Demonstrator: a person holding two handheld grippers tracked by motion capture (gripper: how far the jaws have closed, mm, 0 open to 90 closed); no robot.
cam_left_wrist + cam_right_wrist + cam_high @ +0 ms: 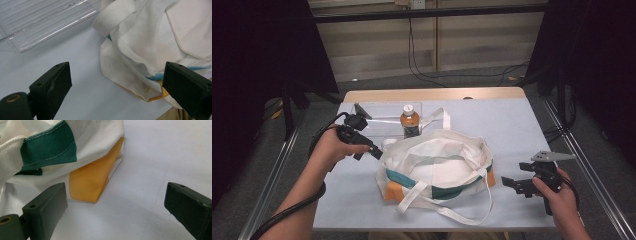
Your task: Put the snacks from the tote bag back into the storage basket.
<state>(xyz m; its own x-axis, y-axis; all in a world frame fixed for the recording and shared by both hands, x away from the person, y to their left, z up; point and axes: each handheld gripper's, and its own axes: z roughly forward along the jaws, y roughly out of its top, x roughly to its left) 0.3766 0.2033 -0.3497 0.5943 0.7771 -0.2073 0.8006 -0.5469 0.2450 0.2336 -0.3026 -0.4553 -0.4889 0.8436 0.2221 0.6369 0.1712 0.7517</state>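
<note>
The left gripper (pixel 373 152) has its jaws spread wide with nothing between them; in the left gripper view the bag's (pixel 140 50) rumpled white rim lies just beyond the jaws, nearer the right-hand one, and the pale table (pixel 82 82) shows through the gap. The right gripper (pixel 510 184) is likewise spread and grasps nothing. In the right gripper view its left-hand jaw sits just beside the bag's orange corner (pixel 92 182), below a green band (pixel 50 147), with bare table between the jaws.

From the high view, the bag (pixel 437 165) lies slumped in the middle of the table (pixel 507 130), mouth up, its white straps (pixel 452 212) trailing toward the near edge. The left gripper is at the bag's left end, the right gripper a little apart from its right end. Behind the bag a bottle (pixel 410 121) stands upright at a clear tray (pixel 382 117). A hand holds each gripper, cables trailing off.
</note>
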